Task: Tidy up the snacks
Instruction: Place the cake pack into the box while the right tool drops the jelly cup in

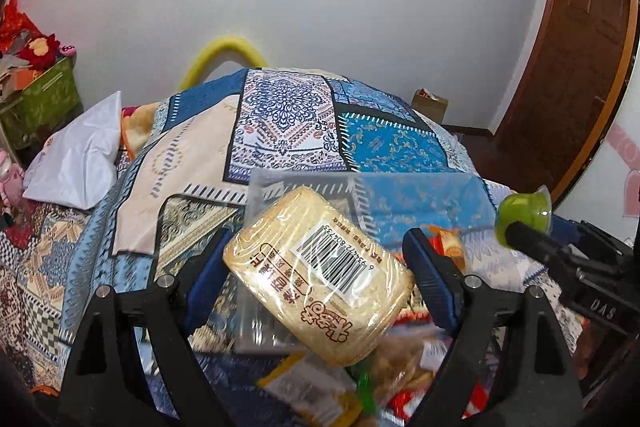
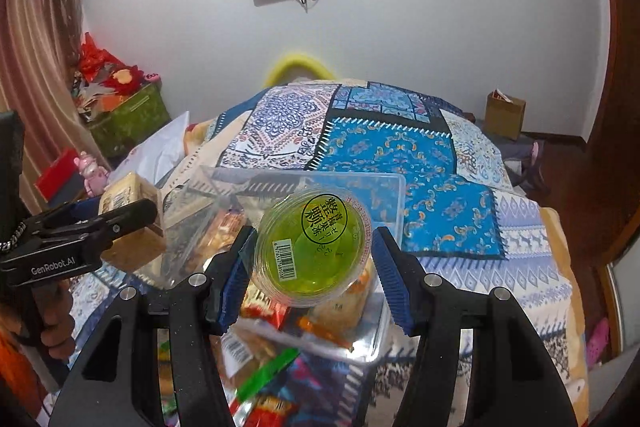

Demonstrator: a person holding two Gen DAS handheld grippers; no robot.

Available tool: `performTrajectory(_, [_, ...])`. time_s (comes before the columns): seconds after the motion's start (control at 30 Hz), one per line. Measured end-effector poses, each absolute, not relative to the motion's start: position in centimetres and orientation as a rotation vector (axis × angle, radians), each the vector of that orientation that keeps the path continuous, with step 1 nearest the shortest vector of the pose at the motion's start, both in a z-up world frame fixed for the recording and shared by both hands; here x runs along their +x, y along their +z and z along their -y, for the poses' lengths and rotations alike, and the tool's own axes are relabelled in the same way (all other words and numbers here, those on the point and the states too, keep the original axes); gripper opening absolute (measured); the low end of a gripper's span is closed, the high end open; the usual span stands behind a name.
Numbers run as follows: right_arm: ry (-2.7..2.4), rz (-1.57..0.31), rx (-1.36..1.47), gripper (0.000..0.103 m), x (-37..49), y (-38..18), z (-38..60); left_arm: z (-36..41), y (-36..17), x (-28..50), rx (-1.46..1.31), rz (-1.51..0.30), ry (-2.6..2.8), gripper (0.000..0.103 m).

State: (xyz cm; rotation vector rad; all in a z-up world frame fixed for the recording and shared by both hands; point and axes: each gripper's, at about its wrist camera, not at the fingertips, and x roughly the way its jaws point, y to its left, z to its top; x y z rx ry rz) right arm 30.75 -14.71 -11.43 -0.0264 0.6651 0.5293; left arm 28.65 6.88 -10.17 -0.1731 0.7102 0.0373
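My left gripper (image 1: 316,267) is shut on a wrapped yellow cake pack (image 1: 320,279) with a barcode, held above the bed. My right gripper (image 2: 312,263) is shut on a green jelly cup (image 2: 314,247), lid facing the camera. Below both is a clear plastic box (image 2: 384,195) with snack packets inside. Loose snack packets (image 2: 264,379) lie in front of it. The jelly cup also shows at the right of the left wrist view (image 1: 524,213), and the cake pack at the left of the right wrist view (image 2: 128,193).
A patterned blue quilt (image 1: 288,115) covers the bed. A white plastic bag (image 1: 80,155) lies at its left. A green storage box (image 2: 128,115) stands by the wall, a cardboard box (image 2: 505,115) on the floor at right, a wooden door (image 1: 568,75) beyond.
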Motion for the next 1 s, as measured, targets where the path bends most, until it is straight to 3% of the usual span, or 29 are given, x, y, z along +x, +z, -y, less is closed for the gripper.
performTrajectory(0.5, [0.507, -0.758, -0.083, 0.055, 35.0, -14.8, 12.8, -5.3, -15.0, 37.3, -0.175, -0.838, 0.073, 0.085])
performTrajectory(1.0, [0.493, -0.772, -0.12, 0.059, 35.2, -14.9, 12.1, -4.7, -15.8, 37.3, -0.14, -0.888, 0.059, 0.087])
